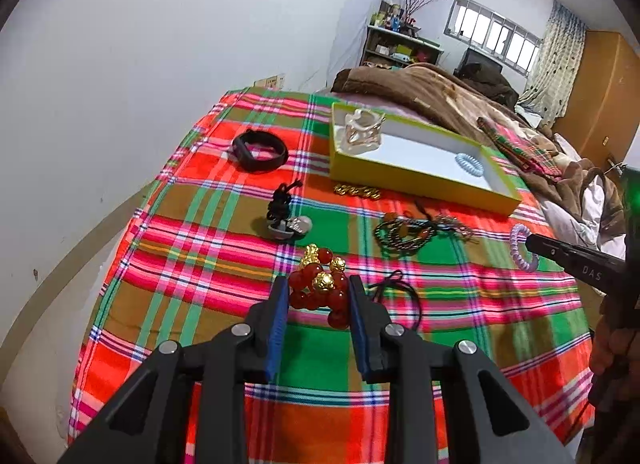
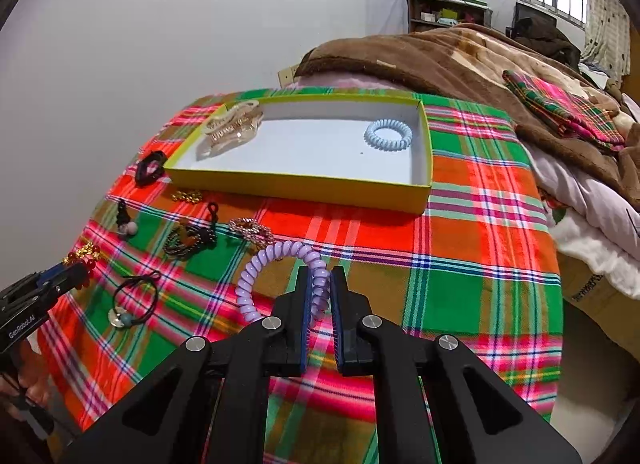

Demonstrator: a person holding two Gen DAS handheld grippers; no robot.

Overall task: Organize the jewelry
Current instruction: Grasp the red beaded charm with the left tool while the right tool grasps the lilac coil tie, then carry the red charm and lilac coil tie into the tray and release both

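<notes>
A red bead bracelet with gold beads (image 1: 310, 274) hangs bunched between the blue pads of my left gripper (image 1: 318, 284), which is shut on it just above the plaid cloth. My right gripper (image 2: 320, 274) is shut on a purple spiral hair tie (image 2: 256, 268), whose loop sticks out to the left of the fingers. Beyond both lies a yellow-green tray (image 2: 296, 188) holding a clear hair claw (image 2: 232, 126) at its left end and a pale blue spiral tie (image 2: 388, 135) at its right. The left wrist view shows the right gripper (image 1: 534, 242) at the right edge with the purple tie (image 1: 520, 248).
On the plaid cloth (image 1: 200, 264) lie a black band (image 1: 260, 150), a gold chain (image 1: 357, 191), a black cord with a grey pendant (image 1: 286, 220), dark beaded bracelets (image 1: 404, 234) and a black elastic (image 1: 396, 292). A bed with a brown blanket (image 2: 440, 60) rises behind. A white wall stands on the left.
</notes>
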